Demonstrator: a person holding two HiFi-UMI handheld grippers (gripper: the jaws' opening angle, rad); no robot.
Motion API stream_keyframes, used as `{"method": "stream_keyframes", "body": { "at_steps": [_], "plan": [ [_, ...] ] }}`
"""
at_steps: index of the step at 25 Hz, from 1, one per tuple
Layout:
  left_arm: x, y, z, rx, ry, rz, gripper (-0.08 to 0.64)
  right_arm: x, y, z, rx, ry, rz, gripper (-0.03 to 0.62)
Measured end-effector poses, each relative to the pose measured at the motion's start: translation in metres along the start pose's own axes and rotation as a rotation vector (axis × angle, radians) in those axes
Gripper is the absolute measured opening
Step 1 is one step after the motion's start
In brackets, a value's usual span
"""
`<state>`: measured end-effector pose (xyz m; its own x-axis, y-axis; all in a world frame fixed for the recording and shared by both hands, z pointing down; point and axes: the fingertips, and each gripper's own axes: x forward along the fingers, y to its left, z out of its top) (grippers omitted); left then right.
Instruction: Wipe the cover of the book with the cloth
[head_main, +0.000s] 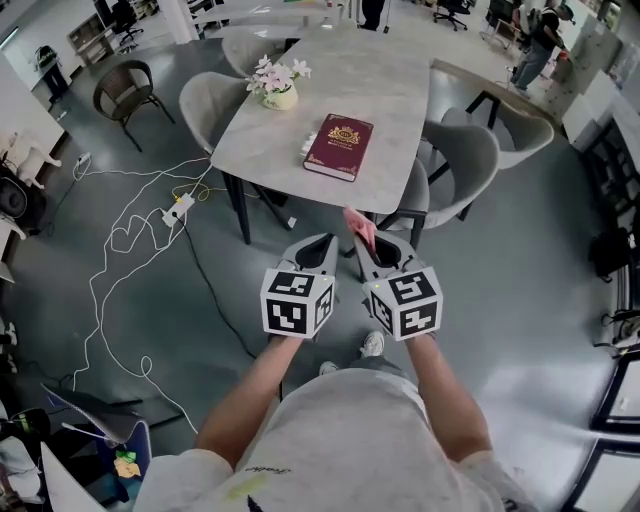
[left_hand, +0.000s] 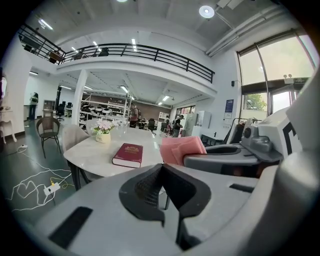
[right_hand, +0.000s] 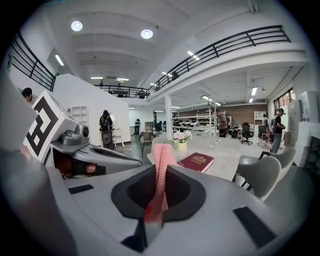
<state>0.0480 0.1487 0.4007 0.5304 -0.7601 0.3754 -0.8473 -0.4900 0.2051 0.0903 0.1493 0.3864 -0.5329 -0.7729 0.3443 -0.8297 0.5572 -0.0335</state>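
Observation:
A dark red book (head_main: 339, 146) with a gold emblem lies flat near the front edge of a grey table (head_main: 270, 140); it also shows as the book (left_hand: 128, 154) and the book (right_hand: 196, 161). My right gripper (head_main: 362, 236) is shut on a folded pink cloth (head_main: 361, 226), which sticks up between its jaws as the cloth (right_hand: 161, 170) and shows beside the other gripper as the cloth (left_hand: 180, 149). My left gripper (head_main: 318, 246) is shut with nothing in it. Both grippers hang side by side in front of the table, short of the book.
A pot of pale flowers (head_main: 278, 82) stands on the table behind the book. Grey chairs (head_main: 470, 160) ring the table. A white cable and power strip (head_main: 177, 209) lie on the floor at the left. People stand far off (head_main: 535, 40).

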Motion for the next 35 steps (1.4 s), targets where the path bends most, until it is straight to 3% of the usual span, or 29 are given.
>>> {"method": "stream_keyframes", "body": {
  "at_steps": [10,35],
  "plan": [
    [0.039,0.023,0.013,0.016,0.008,0.043,0.008,0.043,-0.033,0.0,0.034,-0.012,0.037,0.018],
    [0.242,0.071,0.065,-0.004,0.102,0.093,0.006,0.183,-0.194,0.018,0.062,0.046,0.144,0.018]
  ]
}}
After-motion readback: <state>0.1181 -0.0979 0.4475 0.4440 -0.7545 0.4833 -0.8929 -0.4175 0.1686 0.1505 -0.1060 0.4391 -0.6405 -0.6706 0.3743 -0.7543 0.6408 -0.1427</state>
